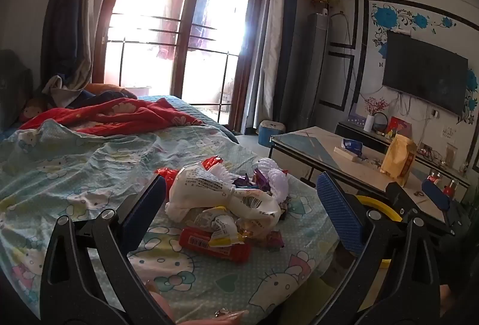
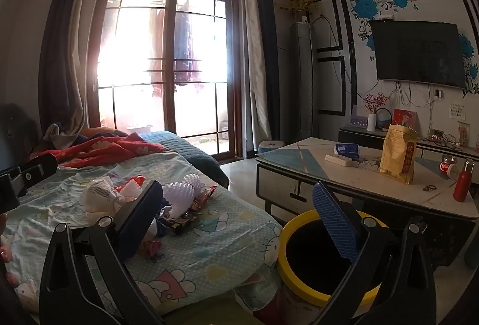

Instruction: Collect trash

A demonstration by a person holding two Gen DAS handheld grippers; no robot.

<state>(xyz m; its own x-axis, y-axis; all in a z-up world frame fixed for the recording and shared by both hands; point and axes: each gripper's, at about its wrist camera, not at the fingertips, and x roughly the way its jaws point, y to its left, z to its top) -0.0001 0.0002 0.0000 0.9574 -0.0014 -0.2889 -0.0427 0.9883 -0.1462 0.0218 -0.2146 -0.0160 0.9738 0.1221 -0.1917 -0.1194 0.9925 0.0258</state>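
Trash pile (white bag, red wrappers, foam nets) on bed near its corner, untouched. Left claw wide open, empty, pile btwn its fingers in view. Right claw also spread, empty, over bed edge & yellow-rim bin on floor beside bed. Table w/ yellow bag behind bin

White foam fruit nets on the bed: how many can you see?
2. One foam net lies at the far side of the wrapper pile, the other touching it, nearer the bed's edge. More may hide beneath the wrappers.
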